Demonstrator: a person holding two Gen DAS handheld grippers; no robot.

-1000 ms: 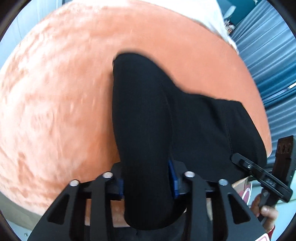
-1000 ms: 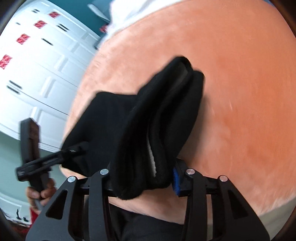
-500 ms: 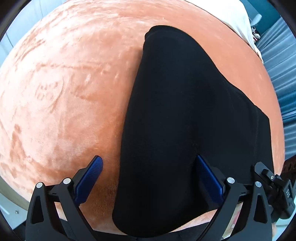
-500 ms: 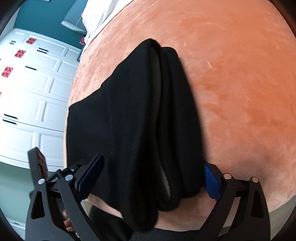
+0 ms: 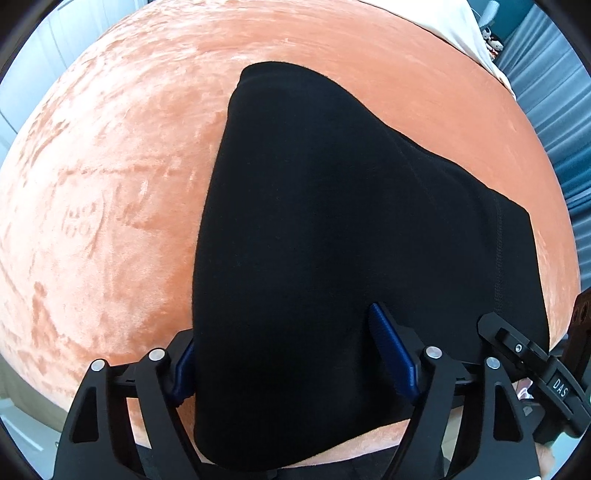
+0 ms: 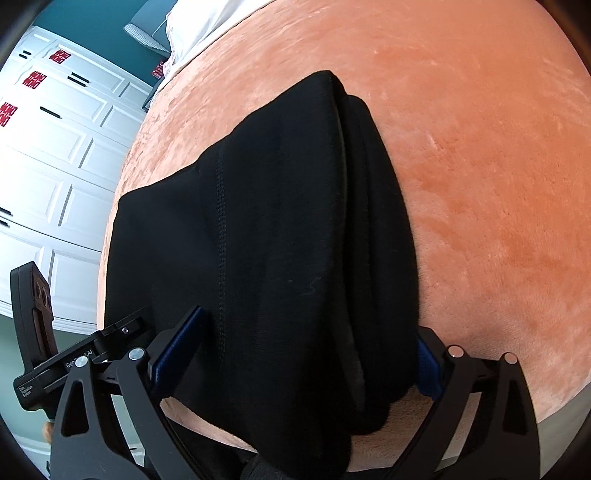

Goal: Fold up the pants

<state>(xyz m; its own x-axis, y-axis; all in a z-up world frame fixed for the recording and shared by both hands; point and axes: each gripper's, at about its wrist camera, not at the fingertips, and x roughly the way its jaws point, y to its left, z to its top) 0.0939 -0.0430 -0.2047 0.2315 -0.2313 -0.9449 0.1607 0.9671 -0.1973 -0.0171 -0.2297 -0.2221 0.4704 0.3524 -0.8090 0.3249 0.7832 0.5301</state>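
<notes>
In the left wrist view, the folded black knit pants (image 5: 332, 240) are lying on the plush orange velvet bed cover (image 5: 110, 206), tapering away toward the far side. The left gripper (image 5: 295, 354) is straddling the near edge of the fabric with its blue-padded fingers (image 5: 393, 354) standing apart, the left pad mostly hiding behind the cloth, so nothing is being clamped. The right gripper's black body (image 5: 543, 373) is showing at the lower right edge, touching the pants' corner. A white sheet (image 5: 450, 26) and dark blue pleated curtain (image 5: 554, 110) are sitting beyond the cover. In the right wrist view, the same pants (image 6: 266, 240) are lying in several stacked layers, with a stitched seam running lengthwise. The right gripper (image 6: 295, 365) is spanning the near end, jaws wide and loose around the bundle rather than pinching it. The left gripper's body (image 6: 74, 354) is intruding at lower left, and white panelled closet doors (image 6: 55, 166) are standing behind it.
</notes>
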